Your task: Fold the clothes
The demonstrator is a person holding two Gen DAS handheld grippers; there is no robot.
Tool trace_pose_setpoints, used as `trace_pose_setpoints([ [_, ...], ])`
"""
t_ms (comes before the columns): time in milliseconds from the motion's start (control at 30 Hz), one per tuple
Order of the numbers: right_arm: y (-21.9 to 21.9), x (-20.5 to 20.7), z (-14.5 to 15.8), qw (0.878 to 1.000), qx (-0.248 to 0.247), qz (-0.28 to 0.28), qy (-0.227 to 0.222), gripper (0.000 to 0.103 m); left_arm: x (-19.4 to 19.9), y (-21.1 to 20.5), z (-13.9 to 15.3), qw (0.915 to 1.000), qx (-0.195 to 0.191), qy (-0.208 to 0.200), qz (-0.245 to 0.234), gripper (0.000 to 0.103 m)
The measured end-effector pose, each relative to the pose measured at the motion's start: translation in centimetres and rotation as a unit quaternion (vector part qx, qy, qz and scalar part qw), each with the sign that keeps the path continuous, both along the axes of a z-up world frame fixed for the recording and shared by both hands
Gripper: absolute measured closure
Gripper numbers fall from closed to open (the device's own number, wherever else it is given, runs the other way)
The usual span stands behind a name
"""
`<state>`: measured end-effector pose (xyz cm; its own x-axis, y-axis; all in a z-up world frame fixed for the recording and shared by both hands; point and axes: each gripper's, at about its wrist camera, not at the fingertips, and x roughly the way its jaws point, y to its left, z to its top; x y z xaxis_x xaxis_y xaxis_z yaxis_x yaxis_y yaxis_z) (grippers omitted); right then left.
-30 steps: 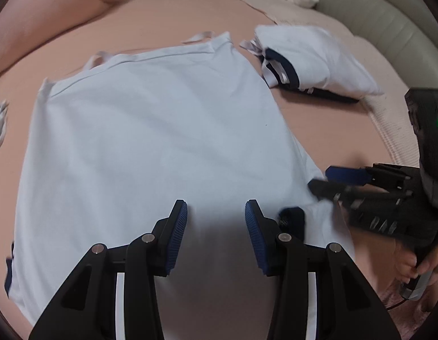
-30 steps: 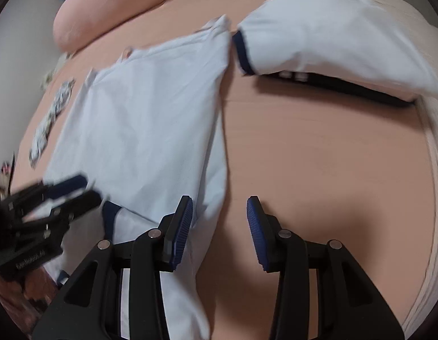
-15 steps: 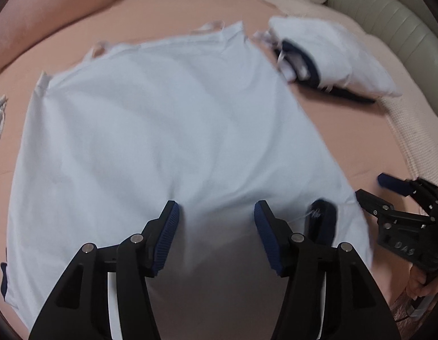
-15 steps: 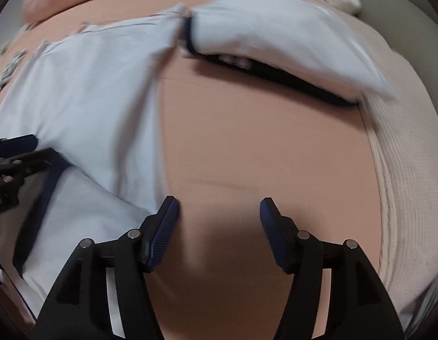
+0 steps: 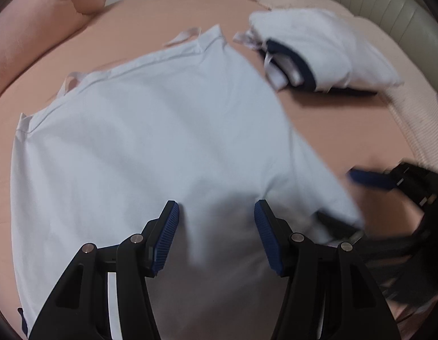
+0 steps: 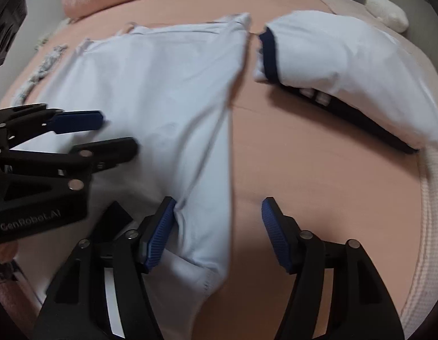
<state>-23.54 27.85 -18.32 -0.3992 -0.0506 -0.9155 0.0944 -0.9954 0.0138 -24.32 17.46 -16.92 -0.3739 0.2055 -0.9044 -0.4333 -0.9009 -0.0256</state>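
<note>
Covering the bed, a peach sheet [image 5: 332, 119] (pillow [image 5: 34, 22] behind).

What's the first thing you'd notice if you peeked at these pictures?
A big pale blue shirt spread flat on the peach bed grabs the eye first. Beyond it, to its right, sits a folded white bundle with a dark blue band. Two black claws with blue pads, the left claw and right claw, hang open over the shirt's near edge.
</note>
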Motion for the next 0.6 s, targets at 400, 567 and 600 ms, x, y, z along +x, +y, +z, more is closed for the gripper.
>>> trace_pose_setpoints([
  [400,2.8,1.7,0.4,0.997,0.043,-0.063,-0.010,0.019,-0.3,-0.3,0.2,0.9999,0.001,0.006,-0.009,0.033],
  [567,4.7,2.3,2.6,0.995,-0.054,-0.082,0.028,0.026,-0.4,1.6,0.2,0.9987,-0.003,0.021,-0.045,0.034],
  [600,4.8,1.9,2.8,0.994,-0.065,-0.083,0.036,0.026,-0.6,1.9,-0.2,0.9988,-0.015,0.019,-0.043,0.034],
])
